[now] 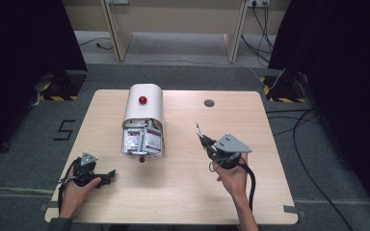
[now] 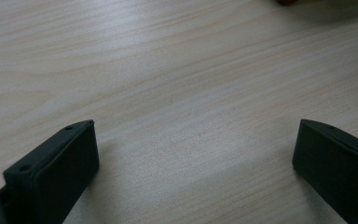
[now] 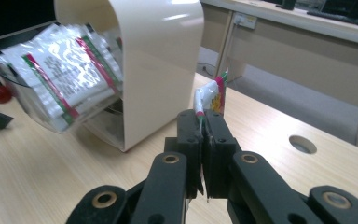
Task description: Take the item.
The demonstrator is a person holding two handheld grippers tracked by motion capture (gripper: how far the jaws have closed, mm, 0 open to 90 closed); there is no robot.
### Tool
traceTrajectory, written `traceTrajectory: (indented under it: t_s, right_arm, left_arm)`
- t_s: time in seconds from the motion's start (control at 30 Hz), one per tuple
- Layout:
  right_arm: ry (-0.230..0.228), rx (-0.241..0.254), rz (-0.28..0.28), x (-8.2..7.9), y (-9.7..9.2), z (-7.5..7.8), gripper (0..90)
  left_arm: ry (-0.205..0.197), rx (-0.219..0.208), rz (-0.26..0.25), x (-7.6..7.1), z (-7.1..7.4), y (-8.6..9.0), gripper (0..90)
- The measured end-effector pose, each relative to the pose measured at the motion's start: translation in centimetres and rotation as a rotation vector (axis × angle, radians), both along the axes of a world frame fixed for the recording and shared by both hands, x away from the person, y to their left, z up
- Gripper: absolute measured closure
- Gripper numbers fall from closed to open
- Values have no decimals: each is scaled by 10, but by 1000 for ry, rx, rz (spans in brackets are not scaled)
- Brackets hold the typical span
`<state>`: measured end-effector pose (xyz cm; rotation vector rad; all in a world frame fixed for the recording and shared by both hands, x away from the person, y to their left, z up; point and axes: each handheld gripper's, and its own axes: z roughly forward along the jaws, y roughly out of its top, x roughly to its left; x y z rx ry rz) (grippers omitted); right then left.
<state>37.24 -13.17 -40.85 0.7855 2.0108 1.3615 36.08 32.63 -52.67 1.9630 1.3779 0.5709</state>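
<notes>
The bench carries one large thing, a cream dispenser box with a rounded hood and a red knob on top; every place below is told from that box. Its clear front drawer hangs open toward the person and is crammed with white sachets striped red and green, some leaning over the edge, so a knock on the drawer could spill them onto the bench. To the right of the box, well apart from it and raised above the bench, the right gripper has its fingers pressed together on a single sachet, which stands crumpled above the tips. Only a thin edge of the packet seems to be pinched, so I judge the main risk to be a slip: a quick swing or a brush against the hood could pull it free, and it would fall to the bench beside the box. A tight pinch could also crease or burst the packet. In front of the box and to its left, the left gripper lies low on the bench with its fingers spread wide and nothing between them; if it reaches for the drawer carelessly, it may catch the small red drawer knob and shove the whole box.
</notes>
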Motion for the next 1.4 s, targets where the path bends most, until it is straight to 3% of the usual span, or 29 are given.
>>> traceTrajectory:
  t_s: [0.67, 0.97, 1.4]
  right_arm:
    - [35, -9, -122, 15, -32, -20, 873]
    - [53, -11, -147, 20, -40, -26, 873]
    - [78, -54, -190, 29, -46, -42, 873]
  left_arm:
    - [0, 0, -2, 0, 0, 0, 0]
    - [0, 0, -2, 0, 0, 0, 0]
    - [1, 1, -5, 0, 0, 0, 0]
